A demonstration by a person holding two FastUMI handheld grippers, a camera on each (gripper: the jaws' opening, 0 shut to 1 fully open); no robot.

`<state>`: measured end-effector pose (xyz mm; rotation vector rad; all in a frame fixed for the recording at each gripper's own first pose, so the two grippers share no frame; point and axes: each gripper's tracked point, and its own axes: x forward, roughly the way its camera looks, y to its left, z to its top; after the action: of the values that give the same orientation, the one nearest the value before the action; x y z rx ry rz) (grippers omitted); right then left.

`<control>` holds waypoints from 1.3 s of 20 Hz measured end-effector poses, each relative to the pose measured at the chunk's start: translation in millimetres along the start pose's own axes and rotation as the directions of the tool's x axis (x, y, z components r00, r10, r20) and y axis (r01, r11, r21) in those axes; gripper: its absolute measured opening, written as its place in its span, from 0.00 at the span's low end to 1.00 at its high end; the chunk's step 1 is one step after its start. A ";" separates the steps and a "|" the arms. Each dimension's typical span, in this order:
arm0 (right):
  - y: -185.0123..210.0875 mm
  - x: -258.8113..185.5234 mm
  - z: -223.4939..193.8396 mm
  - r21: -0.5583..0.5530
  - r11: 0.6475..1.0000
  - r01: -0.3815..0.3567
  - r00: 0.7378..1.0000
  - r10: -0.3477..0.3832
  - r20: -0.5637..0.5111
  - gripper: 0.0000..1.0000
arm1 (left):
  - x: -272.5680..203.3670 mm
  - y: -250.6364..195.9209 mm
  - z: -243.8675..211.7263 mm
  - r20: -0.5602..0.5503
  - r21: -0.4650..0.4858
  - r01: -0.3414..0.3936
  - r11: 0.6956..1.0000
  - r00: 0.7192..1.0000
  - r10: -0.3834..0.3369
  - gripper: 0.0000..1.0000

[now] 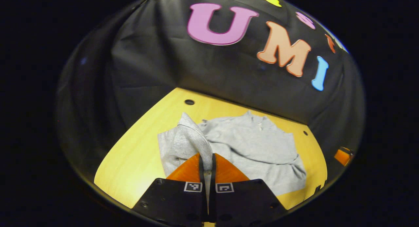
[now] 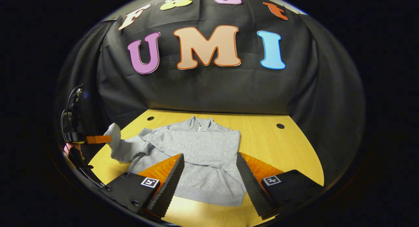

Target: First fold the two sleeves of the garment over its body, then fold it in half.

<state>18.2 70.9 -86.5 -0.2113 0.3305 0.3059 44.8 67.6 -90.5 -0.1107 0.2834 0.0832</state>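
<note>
On the yellow counter [image 2: 288,148] the grey sweatshirt [image 2: 199,155] lies flat, collar toward the wall, its sleeve [image 1: 193,138] pinched and lifted in the left gripper [image 1: 207,165] jaws beside the body, while the right gripper [image 2: 209,178] hovers with jaws wide over the hem.

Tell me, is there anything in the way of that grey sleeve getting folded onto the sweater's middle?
Nothing visible blocks it. The left gripper has its jaws shut on the grey sweatshirt's left sleeve, lifted off the yellow wooden table. The sweatshirt's flat grey body lies bare. The right gripper hovers open above its hem.
</note>
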 end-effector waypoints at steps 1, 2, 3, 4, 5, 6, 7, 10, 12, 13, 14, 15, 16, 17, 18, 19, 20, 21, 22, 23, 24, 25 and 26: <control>-3.5 -2.1 -1.9 0.000 1.000 0.005 1.000 -0.005 -0.001 0.99 | 3.3 -20.7 7.8 0.009 0.016 0.034 0.999 0.999 -0.035 0.00; -6.8 -2.9 -2.4 0.001 1.000 0.009 1.000 -0.009 -0.001 0.99 | 8.7 -41.1 15.3 0.019 0.030 0.071 0.997 0.997 -0.071 0.01; -10.4 -4.0 -4.1 0.003 1.000 0.012 1.000 -0.012 -0.001 0.99 | 13.2 -60.4 21.0 0.026 0.038 0.102 0.994 0.994 -0.103 0.00; -13.4 -4.6 -5.8 0.006 1.000 0.017 1.000 -0.017 -0.003 0.99 | 18.3 -79.6 23.7 0.025 0.047 0.134 0.990 0.990 -0.135 0.00; -17.0 -5.4 -8.4 0.009 1.000 0.021 1.000 -0.020 -0.007 0.99 | 23.1 -98.8 26.7 0.026 0.055 0.163 0.985 0.986 -0.164 0.00; -19.9 -5.6 -10.2 0.017 1.000 0.024 1.000 -0.024 -0.011 0.99 | 26.5 -118.3 27.0 0.021 0.067 0.194 0.979 0.980 -0.196 0.00; -22.5 -6.6 -12.6 0.027 0.999 0.026 1.000 -0.026 -0.017 0.99 | 30.1 -138.8 28.2 0.022 0.084 0.223 0.971 0.974 -0.226 0.00; -34.4 -9.0 -21.3 0.044 0.998 0.042 0.999 -0.041 -0.032 0.99 | 44.4 -185.7 34.3 0.012 0.132 0.290 0.948 0.956 -0.294 0.00; -43.2 -9.6 -25.3 0.053 0.997 0.057 0.998 -0.055 -0.042 0.96 | 55.2 -216.6 34.9 0.004 0.143 0.330 0.933 0.943 -0.334 0.00; -48.3 -10.0 -27.7 0.056 0.996 0.066 0.997 -0.063 -0.047 0.96 | 59.2 -230.5 35.2 0.001 0.150 0.347 0.926 0.936 -0.351 0.00; -56.1 -9.1 -29.8 0.063 0.995 0.079 0.996 -0.076 -0.054 0.99 | 66.3 -254.9 35.5 -0.002 0.169 0.377 0.911 0.924 -0.382 0.00; -64.3 -6.8 -31.5 0.081 0.993 0.086 0.995 -0.081 -0.061 0.99 | 74.3 -277.4 36.6 -0.007 0.185 0.405 0.896 0.912 -0.411 0.00; -68.1 -6.5 -32.2 0.088 0.992 0.090 0.994 -0.084 -0.062 0.99 | 78.2 -292.3 35.0 -0.013 0.196 0.424 0.884 0.903 -0.430 0.00; -71.7 -5.1 -32.2 0.089 0.991 0.096 0.994 -0.090 -0.066 0.99 | 84.4 -306.2 31.2 -0.025 0.209 0.439 0.874 0.895 -0.444 0.00; -76.4 -4.6 -33.7 0.088 0.991 0.102 0.993 -0.096 -0.069 0.99 | 90.9 -318.9 29.1 -0.030 0.221 0.453 0.864 0.888 -0.458 0.00; -79.9 -5.5 -34.5 0.088 0.990 0.107 0.992 -0.101 -0.073 0.99 | 99.3 -331.1 26.2 -0.038 0.230 0.468 0.853 0.880 -0.472 0.00; -84.0 -5.1 -36.6 0.092 0.990 0.110 0.992 -0.103 -0.074 0.99 | 106.3 -342.0 22.0 -0.053 0.235 0.480 0.845 0.875 -0.482 0.00; -85.4 -3.9 -37.3 0.103 0.989 0.107 0.992 -0.100 -0.075 0.99 | 114.9 -351.0 17.6 -0.059 0.246 0.483 0.841 0.873 -0.484 0.00; -86.4 -1.6 -40.0 0.119 0.988 0.100 0.993 -0.090 -0.081 0.99 | 123.7 -360.3 16.0 -0.058 0.256 0.483 0.837 0.872 -0.486 0.00; -87.2 -0.4 -42.8 0.134 0.986 0.096 0.993 -0.084 -0.088 0.99 | 132.2 -370.2 13.2 -0.061 0.264 0.488 0.832 0.869 -0.491 0.00; -89.5 0.2 -46.6 0.144 0.985 0.096 0.992 -0.083 -0.093 0.99 | 139.7 -377.9 8.6 -0.068 0.267 0.493 0.828 0.867 -0.495 0.00; -91.4 0.7 -49.5 0.150 0.984 0.100 0.991 -0.086 -0.098 0.99 | 148.5 -385.0 3.2 -0.084 0.266 0.504 0.822 0.862 -0.501 0.00; -93.2 2.2 -52.2 0.157 0.982 0.106 0.990 -0.090 -0.105 0.99 | 156.5 -391.8 -5.5 -0.110 0.274 0.510 0.815 0.859 -0.500 0.00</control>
<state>35.8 -28.6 -121.3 -0.0820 0.4380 0.1702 231.2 -310.7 -102.0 0.1133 0.2888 -0.4955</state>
